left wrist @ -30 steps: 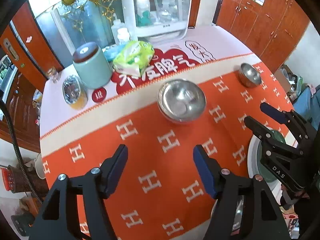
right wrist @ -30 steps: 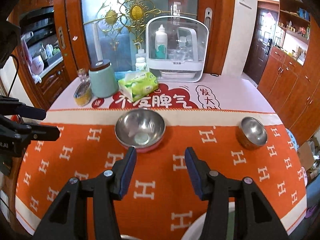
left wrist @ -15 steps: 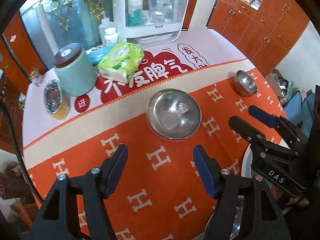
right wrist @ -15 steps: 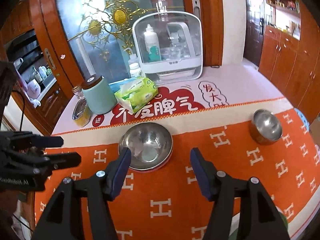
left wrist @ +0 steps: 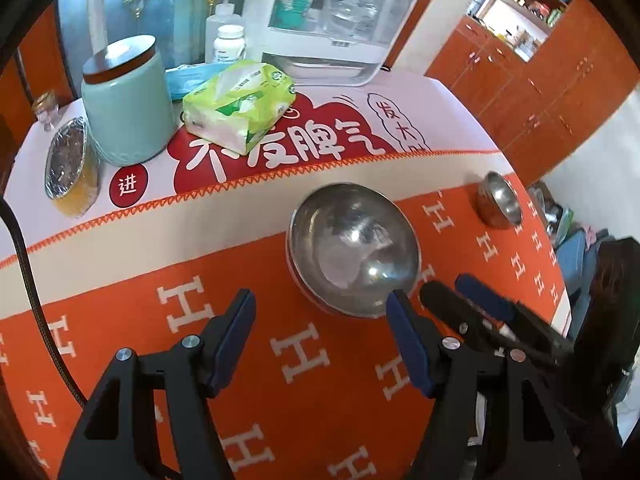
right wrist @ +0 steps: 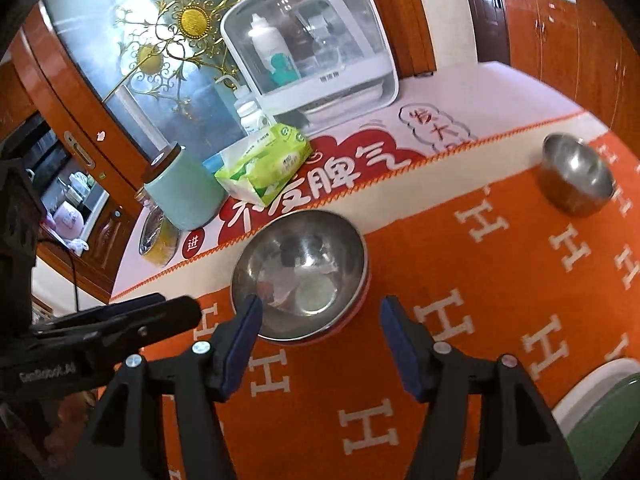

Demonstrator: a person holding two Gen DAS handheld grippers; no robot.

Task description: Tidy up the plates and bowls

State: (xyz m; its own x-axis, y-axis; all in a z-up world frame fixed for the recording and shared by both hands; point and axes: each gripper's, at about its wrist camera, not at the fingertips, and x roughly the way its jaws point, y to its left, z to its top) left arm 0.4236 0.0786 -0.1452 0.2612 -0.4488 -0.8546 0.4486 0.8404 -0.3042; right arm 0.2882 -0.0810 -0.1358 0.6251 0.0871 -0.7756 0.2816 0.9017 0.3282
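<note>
Right wrist view: right gripper (right wrist: 320,320) and left gripper (left wrist: 322,314) both spread wide and empty near the large steel bowl (right wrist: 300,276) mid-cloth, small steel bowl (right wrist: 576,174) well apart at right, so nothing appears stacked yet.

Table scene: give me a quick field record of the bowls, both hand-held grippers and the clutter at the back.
large bowl: steel large bowl, upright on the orange cloth, nothing in it
small bowl: steel small bowl, upright, apart from the large one, off to its right
left hand-held gripper: left hand-held gripper open, empty, just short of the large bowl's near rim
right hand-held gripper: right hand-held gripper open, empty, at the same rim
plate: white rim at the table's near right edge
back clutter: green canister, tissue pack, white case
</note>
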